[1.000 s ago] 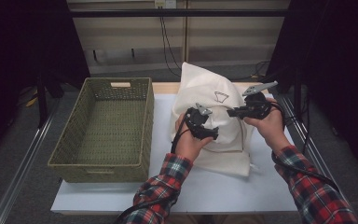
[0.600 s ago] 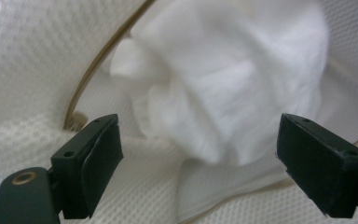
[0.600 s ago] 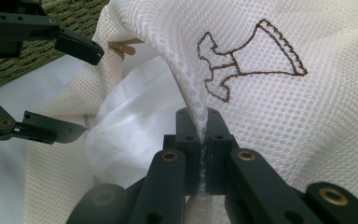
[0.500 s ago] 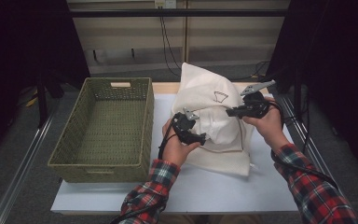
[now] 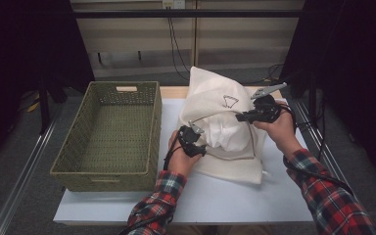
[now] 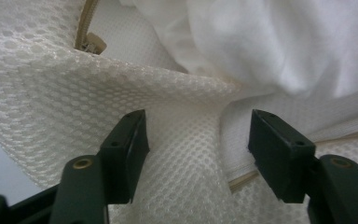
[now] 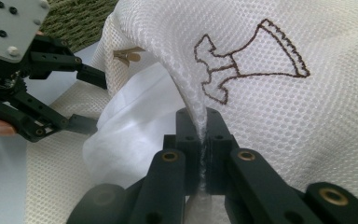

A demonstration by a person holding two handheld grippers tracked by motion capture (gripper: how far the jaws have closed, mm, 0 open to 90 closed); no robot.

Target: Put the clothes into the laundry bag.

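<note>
A white mesh laundry bag (image 5: 210, 95) lies on the white table (image 5: 235, 196), with white cloth (image 5: 227, 134) bulging from its opening. My right gripper (image 5: 237, 117) is shut on the bag's upper flap (image 7: 270, 107), just below an embroidered dress outline (image 7: 251, 56). My left gripper (image 5: 201, 143) sits at the lower edge of the opening. Its jaws have just been closing and stand apart around a fold of mesh (image 6: 182, 140), with the pads clear of it. The left gripper (image 7: 95, 102) also shows in the right gripper view, beside the cloth (image 7: 130, 130). A zipper pull (image 6: 89, 44) lies beyond the fold.
A green wicker basket (image 5: 103, 171) stands on the table's left side, right next to my left hand. A bare strip of table runs along the front edge. Metal rails flank the table, and cables hang at the back.
My left gripper has come down and toward me, from the top of the bag to the lower edge of the opening, and its jaws stand narrower. The right gripper has held still.
</note>
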